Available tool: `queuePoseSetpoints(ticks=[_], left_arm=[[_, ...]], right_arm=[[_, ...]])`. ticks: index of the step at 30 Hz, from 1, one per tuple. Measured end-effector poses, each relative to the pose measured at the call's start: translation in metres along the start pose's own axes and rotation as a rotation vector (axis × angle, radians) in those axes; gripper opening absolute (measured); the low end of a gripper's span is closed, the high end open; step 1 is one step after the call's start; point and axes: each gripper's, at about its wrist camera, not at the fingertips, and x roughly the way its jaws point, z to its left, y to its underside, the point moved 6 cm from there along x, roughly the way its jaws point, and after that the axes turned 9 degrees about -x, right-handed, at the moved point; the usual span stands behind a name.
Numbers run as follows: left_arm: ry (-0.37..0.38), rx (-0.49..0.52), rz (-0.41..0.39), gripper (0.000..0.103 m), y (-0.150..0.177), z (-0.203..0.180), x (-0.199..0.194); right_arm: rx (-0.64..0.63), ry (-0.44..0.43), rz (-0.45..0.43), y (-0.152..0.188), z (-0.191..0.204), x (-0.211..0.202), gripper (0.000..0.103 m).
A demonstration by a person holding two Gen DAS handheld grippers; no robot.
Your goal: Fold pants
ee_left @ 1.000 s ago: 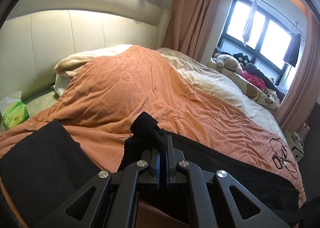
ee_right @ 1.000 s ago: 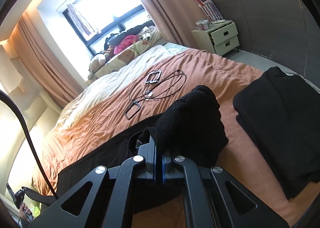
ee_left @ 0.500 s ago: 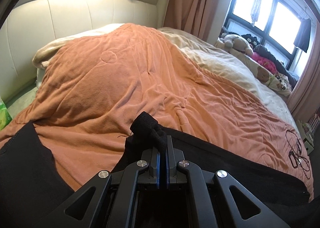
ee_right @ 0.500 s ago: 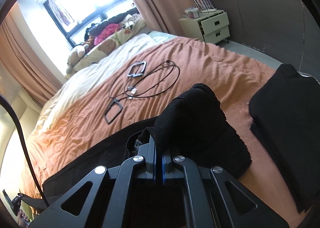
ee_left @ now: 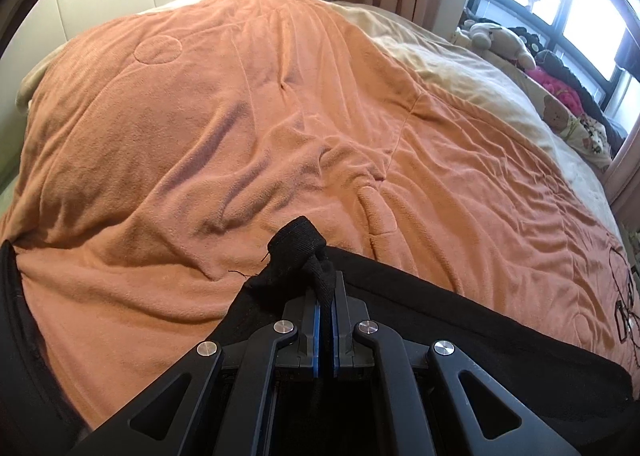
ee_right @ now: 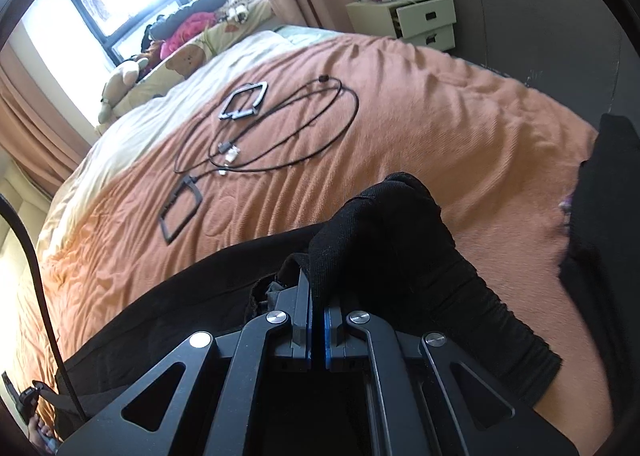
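Gripping a bunched edge of the black pants (ee_left: pixel 460 320), the left tool (ee_left: pixel 325 296) is clamped tight on the fabric, near the front of the orange blanket (ee_left: pixel 240 136) on the bed. The right tool (ee_right: pixel 316 296) pinches another fold of the same pants (ee_right: pixel 392 240) (a thick wad bulges over its right finger). Far beyond lie black cables (ee_right: pixel 280 136); dark cloth (ee_right: pixel 608 216) at right, possibly other clothing, is cut off.
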Motion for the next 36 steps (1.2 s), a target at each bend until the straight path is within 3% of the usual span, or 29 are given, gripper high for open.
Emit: queuePoseSetpoints(ticks=[10,13,14,15,16,17,18,19,22,29,36], left_arm=[[-0.062,-0.010,0.036,0.005,-0.003,-0.005,0.044],[-0.089,0.020,0.054,0.009,0.003,-0.008,0.046],[-0.085,0.021,0.054,0.014,0.004,-0.009,0.044],[-0.073,0.016,0.053,0.028,0.004,-0.008,0.040],[-0.061,0.009,0.047,0.038,0.003,-0.007,0.033],[-0.054,0.004,0.030,0.058,0.003,-0.005,0.025],[-0.050,0.002,0.009,0.068,0.001,-0.003,0.016],[-0.044,0.000,-0.014,0.069,-0.001,-0.002,0.007],[-0.027,-0.013,-0.011,0.070,0.002,0.003,-0.010],[-0.030,-0.003,-0.020,0.070,0.019,0.021,-0.045],[-0.018,-0.022,-0.015,0.069,0.038,0.049,-0.084]], right_arm=[[0.016,0.031,0.021,-0.010,0.003,0.046,0.000],[0.024,0.019,0.045,-0.009,0.006,0.055,0.007],[0.032,-0.007,0.039,-0.009,0.006,0.052,0.019],[0.040,-0.038,0.033,-0.011,0.008,0.049,0.032],[0.042,-0.062,0.018,-0.012,0.010,0.042,0.065],[0.034,-0.072,-0.012,-0.012,0.012,0.033,0.085],[0.021,-0.088,-0.033,-0.012,0.014,0.025,0.087],[0.005,-0.111,-0.038,-0.011,0.018,0.020,0.087],[-0.050,-0.155,-0.022,-0.004,0.030,0.009,0.087],[-0.174,-0.142,-0.022,0.019,0.045,-0.020,0.086],[-0.207,-0.158,-0.025,0.032,0.047,-0.059,0.087]])
